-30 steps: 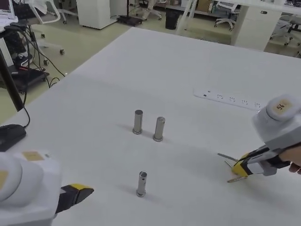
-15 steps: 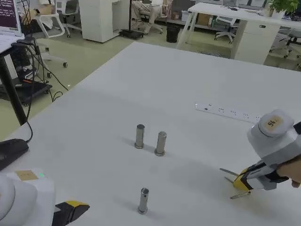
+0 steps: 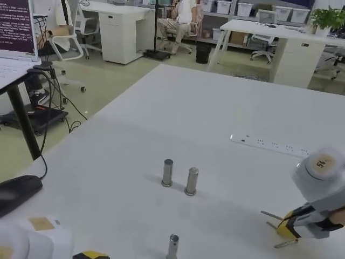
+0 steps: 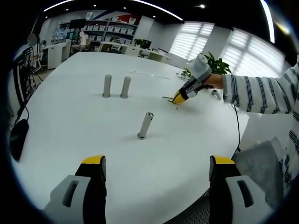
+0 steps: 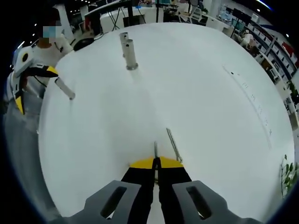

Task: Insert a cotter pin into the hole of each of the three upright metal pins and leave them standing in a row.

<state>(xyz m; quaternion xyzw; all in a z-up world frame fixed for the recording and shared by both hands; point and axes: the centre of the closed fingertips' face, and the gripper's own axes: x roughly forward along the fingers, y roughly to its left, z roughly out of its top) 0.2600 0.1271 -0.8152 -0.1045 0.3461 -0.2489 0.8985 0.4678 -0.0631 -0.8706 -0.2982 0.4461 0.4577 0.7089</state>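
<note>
R gripper [image 5: 157, 162] is working at lower right of the head view, jaws closed on a thin cotter pin [image 5: 155, 148] that is poking straight fwd along the jaw axis. A spare cotter pin [image 5: 174, 143] is lying flat on the desk [image 5: 201, 93] just beside it. The targets are standing well apart from it, toward upper left of the right gripper view: first metal pin [image 5: 130, 55], second metal pin [image 5: 124, 38] right behind it, lone metal pin [image 5: 63, 87] off to the left. L gripper [image 4: 156, 161] is holding its jaws wide open w/ nothing between, lone pin dead ahead, prob. nearer L than R. Hole direction: too small to tell.
</note>
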